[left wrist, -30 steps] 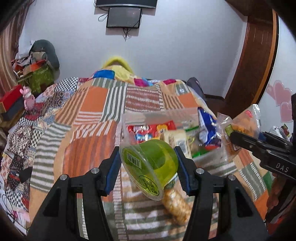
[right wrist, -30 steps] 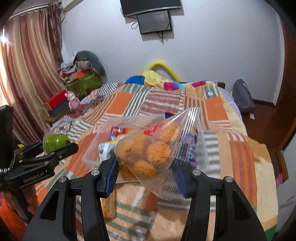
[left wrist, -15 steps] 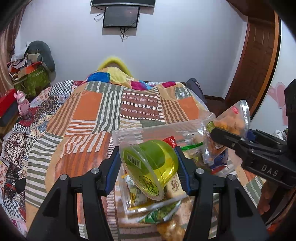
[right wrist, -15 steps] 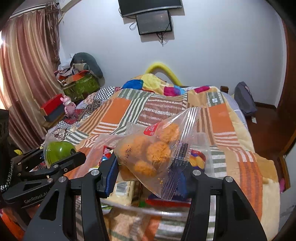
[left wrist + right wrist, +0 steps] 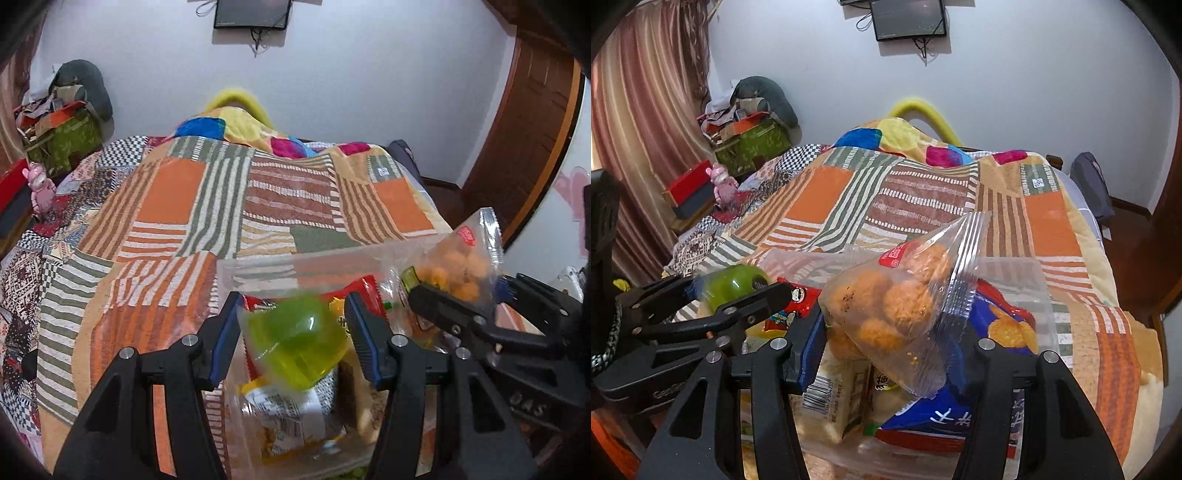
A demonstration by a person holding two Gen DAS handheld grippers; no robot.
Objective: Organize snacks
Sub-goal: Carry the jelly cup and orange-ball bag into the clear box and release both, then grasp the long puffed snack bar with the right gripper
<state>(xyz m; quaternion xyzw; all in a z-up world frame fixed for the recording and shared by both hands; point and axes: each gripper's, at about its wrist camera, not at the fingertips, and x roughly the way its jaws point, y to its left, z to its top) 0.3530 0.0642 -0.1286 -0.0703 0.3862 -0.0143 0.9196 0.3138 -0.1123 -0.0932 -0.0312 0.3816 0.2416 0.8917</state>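
My left gripper [image 5: 293, 336] is shut on a green jelly cup [image 5: 295, 341] and holds it over the clear plastic bin [image 5: 266, 269] of snacks on the bed. The cup looks blurred. My right gripper [image 5: 892, 343] is shut on a clear bag of orange puff balls [image 5: 897, 299], also above the bin [image 5: 1043, 288]. The bag also shows in the left wrist view [image 5: 458, 269], and the cup in the right wrist view [image 5: 733, 284]. The bin holds several packets, among them a blue chip bag [image 5: 997, 332] and a red packet [image 5: 792, 302].
A patchwork quilt [image 5: 221, 206] covers the bed. A pink toy [image 5: 38, 184] and boxes stand at the left. A wooden door [image 5: 532, 122] is at the right, and a curtain [image 5: 646, 147] hangs at the left.
Both grippers have moved forward and down over the bin with their snacks still held. The bin now lies right under the fingers.
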